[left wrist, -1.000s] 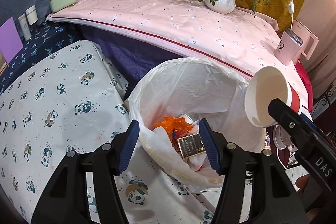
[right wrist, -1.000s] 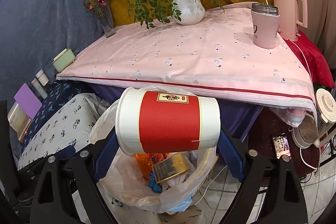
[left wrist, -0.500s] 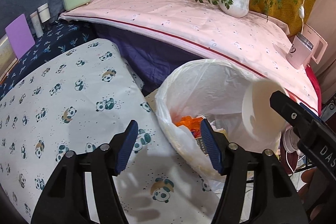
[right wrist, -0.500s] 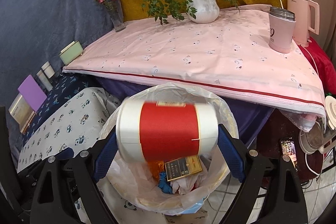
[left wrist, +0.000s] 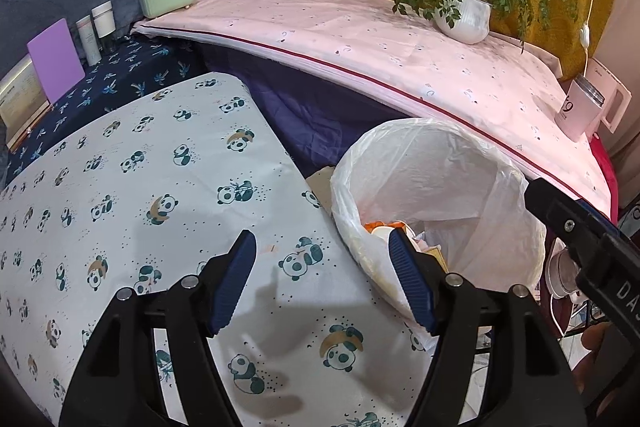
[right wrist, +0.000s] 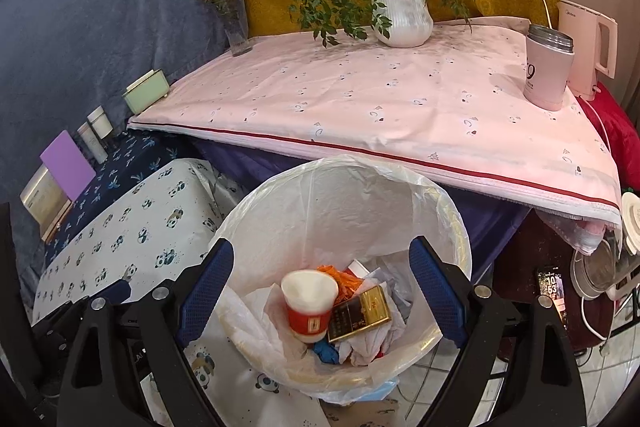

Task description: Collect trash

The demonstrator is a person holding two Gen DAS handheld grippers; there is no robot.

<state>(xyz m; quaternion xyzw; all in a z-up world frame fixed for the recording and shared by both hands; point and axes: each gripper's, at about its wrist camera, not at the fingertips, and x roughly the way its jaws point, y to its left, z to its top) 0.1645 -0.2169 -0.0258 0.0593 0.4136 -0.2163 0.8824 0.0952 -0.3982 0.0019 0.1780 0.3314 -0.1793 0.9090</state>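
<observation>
— Looking down from the right wrist: the right gripper (right wrist: 320, 283) hangs over the trash bin (right wrist: 456, 227), fingers spread wide with nothing between them.

— And the paper cup?

— The paper cup (right wrist: 309, 301) sits inside the bin's white liner, roughly upright, mouth up, its red band low on the side. It touches a dark and gold cigarette pack (right wrist: 359, 314) lying just to its right. Orange wrappers (right wrist: 345, 278) show behind both, crumpled white tissue (right wrist: 372, 341) and a blue scrap (right wrist: 325, 350) lie in front.

— What about the left gripper?

— The left gripper (left wrist: 322, 281) is also wide open and holds nothing. It hovers above the panda-print cloth (left wrist: 160, 187), with its right finger at the near edge of the bin (left wrist: 420, 163). From that camera only a sliver of orange and white trash peeks over the liner. The black frame of the right gripper crosses that view's right edge.

— Anything around?

— Behind the bin, a pink cloth (right wrist: 360, 99) covers a raised surface carrying a potted plant (right wrist: 404, 15), a flower vase (right wrist: 236, 27), a pink tumbler (right wrist: 547, 71) and a white kettle (right wrist: 588, 47). A phone (right wrist: 553, 293) lies low at the right, screen lit.
</observation>
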